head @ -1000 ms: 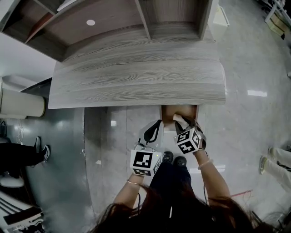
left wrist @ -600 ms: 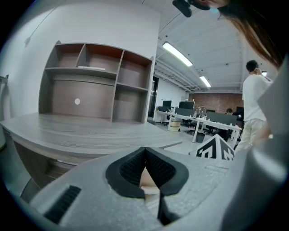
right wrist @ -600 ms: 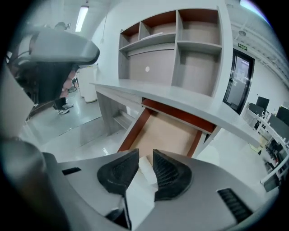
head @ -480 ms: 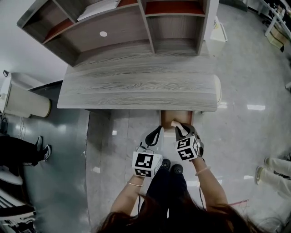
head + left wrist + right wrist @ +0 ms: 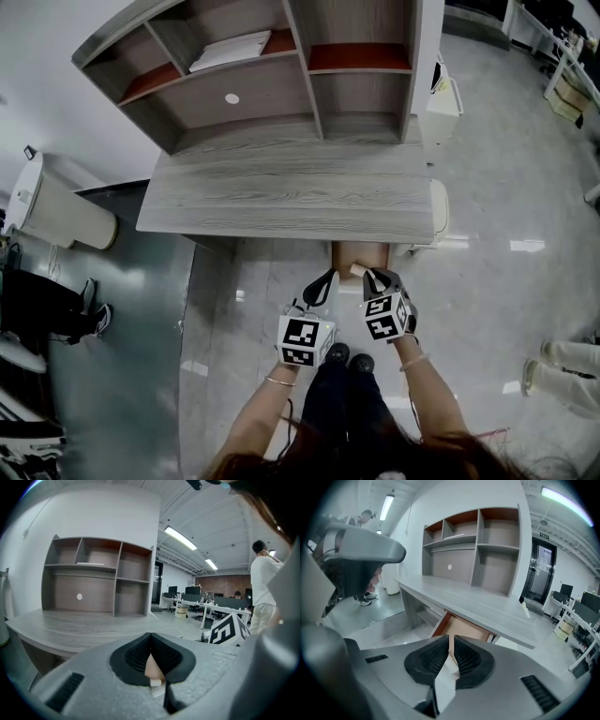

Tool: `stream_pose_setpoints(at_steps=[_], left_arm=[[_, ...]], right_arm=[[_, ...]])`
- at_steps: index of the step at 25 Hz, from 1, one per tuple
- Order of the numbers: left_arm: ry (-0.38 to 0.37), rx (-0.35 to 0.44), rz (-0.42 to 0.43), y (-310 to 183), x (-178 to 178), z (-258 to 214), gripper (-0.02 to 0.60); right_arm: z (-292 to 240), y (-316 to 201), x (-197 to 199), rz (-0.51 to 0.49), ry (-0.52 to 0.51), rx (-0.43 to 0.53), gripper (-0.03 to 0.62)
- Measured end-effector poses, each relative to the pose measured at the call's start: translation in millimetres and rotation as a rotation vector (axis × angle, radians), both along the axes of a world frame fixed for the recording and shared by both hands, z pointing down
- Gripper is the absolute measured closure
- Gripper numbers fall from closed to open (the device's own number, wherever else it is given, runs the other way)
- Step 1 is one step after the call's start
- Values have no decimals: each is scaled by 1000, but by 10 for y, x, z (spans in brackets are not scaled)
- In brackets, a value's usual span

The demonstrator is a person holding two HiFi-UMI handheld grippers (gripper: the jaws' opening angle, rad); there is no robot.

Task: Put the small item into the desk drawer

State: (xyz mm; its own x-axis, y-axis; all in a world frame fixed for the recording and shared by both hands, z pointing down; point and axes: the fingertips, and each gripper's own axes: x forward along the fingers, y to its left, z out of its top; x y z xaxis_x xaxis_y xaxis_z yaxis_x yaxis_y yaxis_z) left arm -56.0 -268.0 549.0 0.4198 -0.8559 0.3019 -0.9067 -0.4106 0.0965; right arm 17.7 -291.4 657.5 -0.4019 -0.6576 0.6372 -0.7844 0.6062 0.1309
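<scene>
Gaping drawer (image 5: 361, 254) under grey desk (image 5: 281, 197)

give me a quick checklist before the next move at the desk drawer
1. Drawer open: ok, it stands out from under the desk.
2. Small item inside the drawer: cannot tell, none shows in the part visible.
3. Right gripper empty: cannot tell; its fingers are closing, a narrow gap between them, a white piece low in it.
4. Right gripper aimed at the drawer: ok.
5. Left gripper clear of the drawer: ok, to its left, fingers together.
</scene>
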Motion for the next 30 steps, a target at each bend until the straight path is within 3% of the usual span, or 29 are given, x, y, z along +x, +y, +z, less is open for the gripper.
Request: stream_pose_setpoints(at_steps=[20,30], left_arm=[[-15,33,-8,102,185,-667,566],[-12,74,58,231,232,-1001,566]], right_arm=[[-879,79,305,79,-91,101,592],[-1346,268,333,167,-173,182,592]])
